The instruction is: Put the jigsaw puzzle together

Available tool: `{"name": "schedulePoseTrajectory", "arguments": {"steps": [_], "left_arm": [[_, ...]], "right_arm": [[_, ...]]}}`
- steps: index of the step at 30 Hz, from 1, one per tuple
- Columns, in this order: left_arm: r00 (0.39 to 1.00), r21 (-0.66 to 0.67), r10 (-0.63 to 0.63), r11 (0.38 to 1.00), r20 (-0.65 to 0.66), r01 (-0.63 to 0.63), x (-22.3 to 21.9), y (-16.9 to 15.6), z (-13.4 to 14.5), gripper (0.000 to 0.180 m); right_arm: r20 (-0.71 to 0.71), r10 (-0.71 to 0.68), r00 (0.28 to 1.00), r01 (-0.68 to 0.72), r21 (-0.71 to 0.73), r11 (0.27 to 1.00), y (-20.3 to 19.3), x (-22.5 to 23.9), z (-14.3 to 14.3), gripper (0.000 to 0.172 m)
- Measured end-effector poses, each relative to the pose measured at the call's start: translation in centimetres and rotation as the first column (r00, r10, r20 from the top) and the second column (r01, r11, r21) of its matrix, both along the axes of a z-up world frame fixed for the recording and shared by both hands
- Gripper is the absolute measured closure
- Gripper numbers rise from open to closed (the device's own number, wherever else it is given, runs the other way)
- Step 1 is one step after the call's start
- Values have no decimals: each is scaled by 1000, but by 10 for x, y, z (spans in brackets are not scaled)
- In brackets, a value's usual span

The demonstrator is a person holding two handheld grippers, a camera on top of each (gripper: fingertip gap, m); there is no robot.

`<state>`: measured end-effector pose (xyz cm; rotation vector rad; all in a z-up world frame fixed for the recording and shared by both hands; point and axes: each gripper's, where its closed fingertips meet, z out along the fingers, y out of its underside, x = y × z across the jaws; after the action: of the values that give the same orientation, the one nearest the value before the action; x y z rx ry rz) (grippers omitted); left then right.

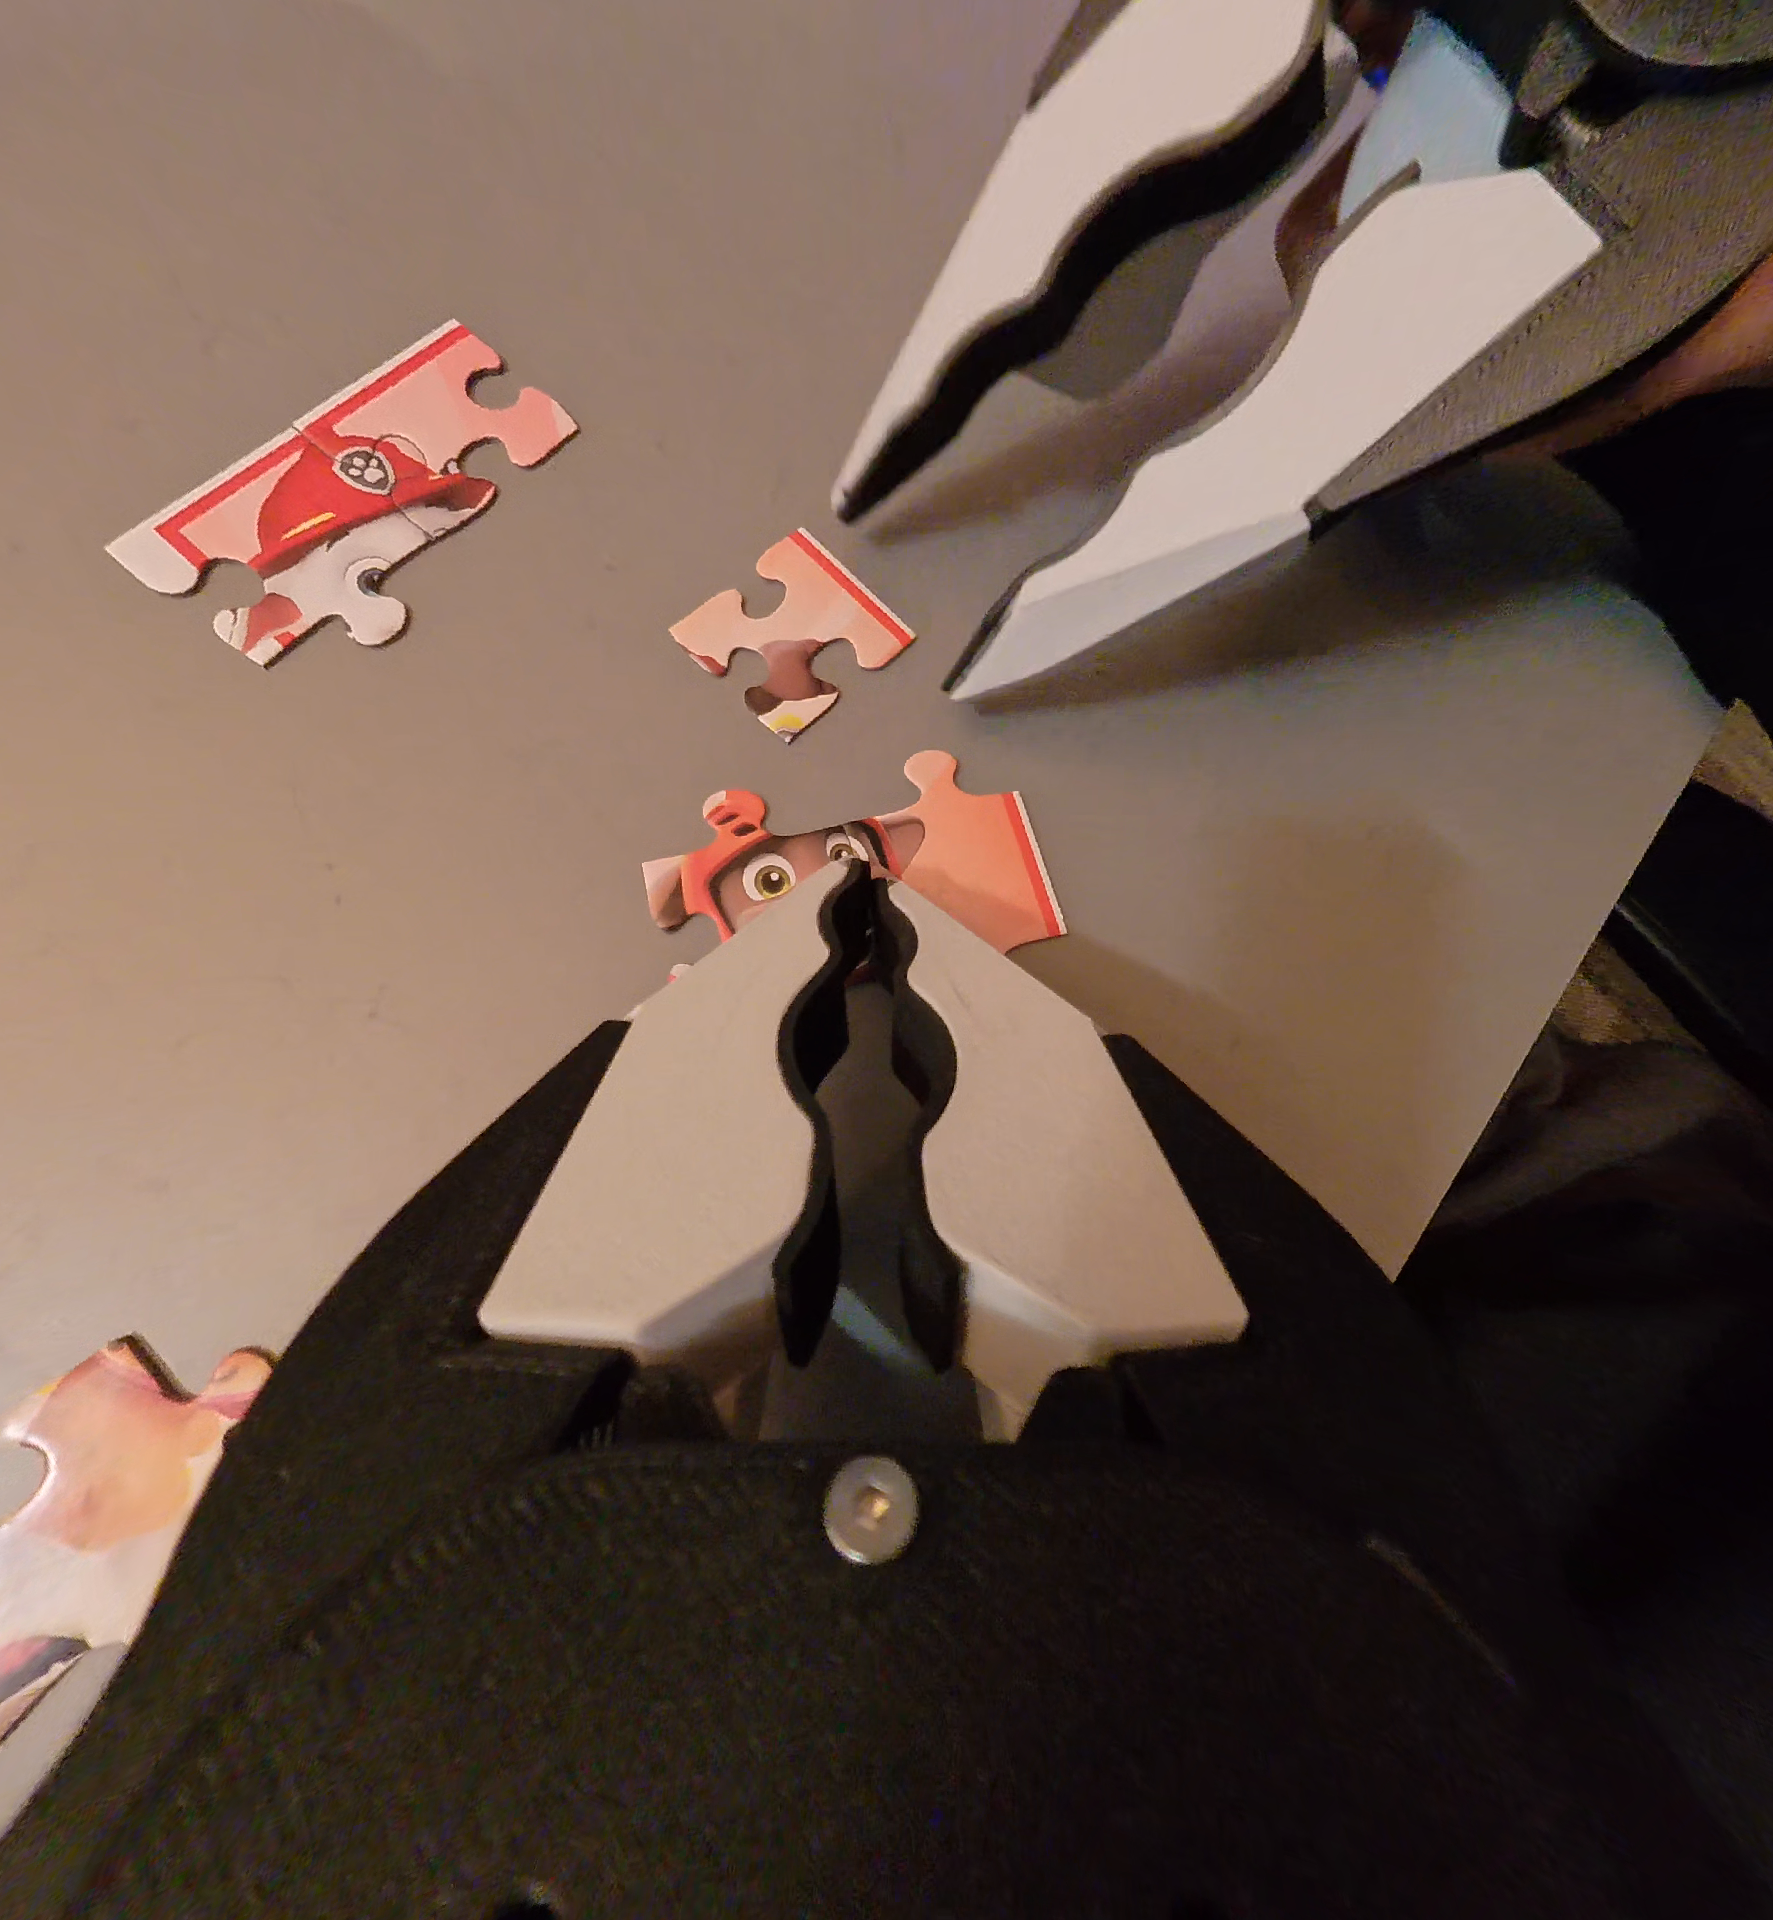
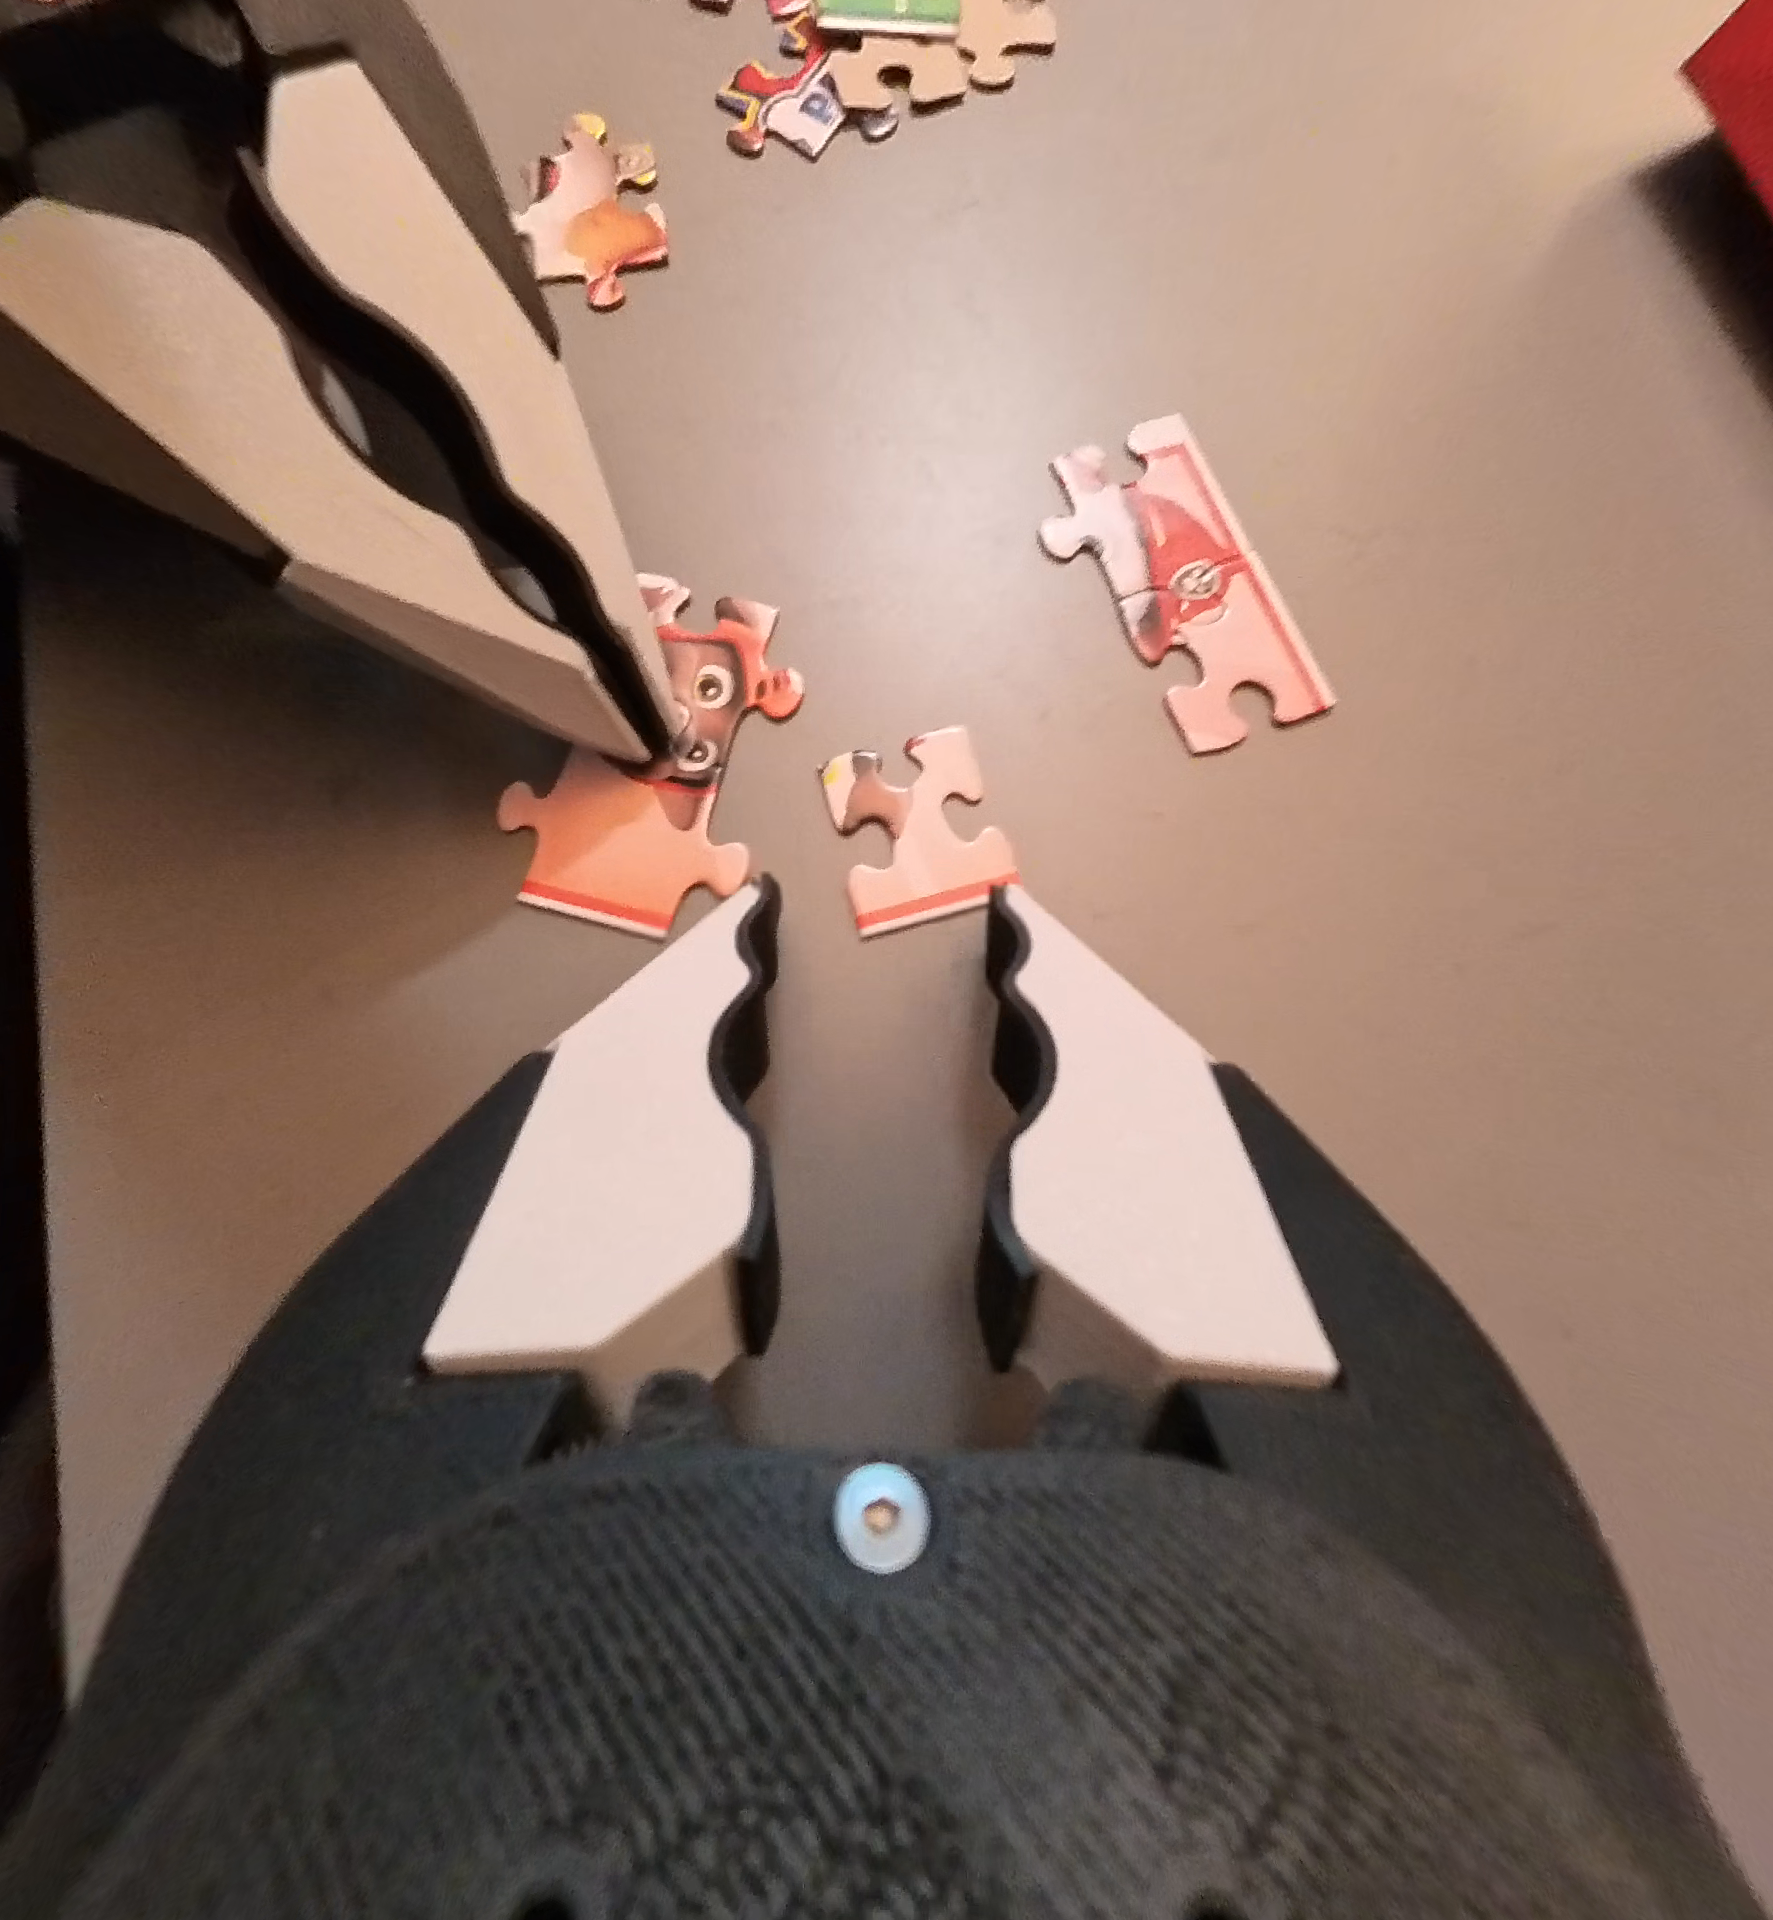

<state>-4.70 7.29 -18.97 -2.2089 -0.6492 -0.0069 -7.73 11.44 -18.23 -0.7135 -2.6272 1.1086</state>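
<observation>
In the left wrist view the left hand-held gripper (image 1: 866, 883), clenched, presses its tips on joined orange pieces (image 1: 975, 862) near the table (image 1: 238, 935) edge, while in the right wrist view the right hand-held gripper (image 2: 877, 904) gapes empty beside a loose edge piece (image 2: 918, 842), unjoined.

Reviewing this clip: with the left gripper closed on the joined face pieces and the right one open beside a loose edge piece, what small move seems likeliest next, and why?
Probably the right gripper eases forward onto the loose edge piece: its jaws stand open with nothing between them, that piece lies just beyond its fingertips, and the left gripper rests shut on the face pieces.
</observation>
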Motion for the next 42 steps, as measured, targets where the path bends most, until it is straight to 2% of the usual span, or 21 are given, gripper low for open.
{"name": "schedulePoseTrajectory", "arguments": {"steps": [5,8,13,19,23,25,31,35,37,42], "left_arm": [[1000,-1,-2,1000,-2,2,0,0,0,180],[1000,-3,-2,1000,-5,2,0,0,0,180],[1000,-4,-2,1000,-6,2,0,0,0,180],[1000,0,-2,1000,0,2,0,0,0,180],[1000,-2,-2,1000,-3,2,0,0,0,180],[1000,-1,-2,1000,0,2,0,0,0,180],[1000,4,-7,1000,10,7,0,0,-1,180],[1000,8,-7,1000,19,7,0,0,-1,180],[1000,13,-7,1000,28,7,1,0,-1,180],[999,17,-8,1000,33,8,1,0,-1,180]], "right_arm": [[88,87,992,-82,-62,995,-10,-14,-2,122],[122,131,984,-125,-61,990,-13,-11,-5,124],[157,78,984,-79,-4,997,-2,11,-6,132],[212,80,974,-88,29,996,5,52,-6,128],[77,100,992,-108,110,988,13,38,-4,129],[17,153,988,-154,95,984,9,29,-1,124],[47,304,952,-307,76,949,-1,21,-9,113],[40,381,924,-383,62,922,-6,25,-9,126],[49,403,914,-405,67,912,-6,26,-9,144],[78,422,903,-427,60,902,-6,25,-9,145]]}}
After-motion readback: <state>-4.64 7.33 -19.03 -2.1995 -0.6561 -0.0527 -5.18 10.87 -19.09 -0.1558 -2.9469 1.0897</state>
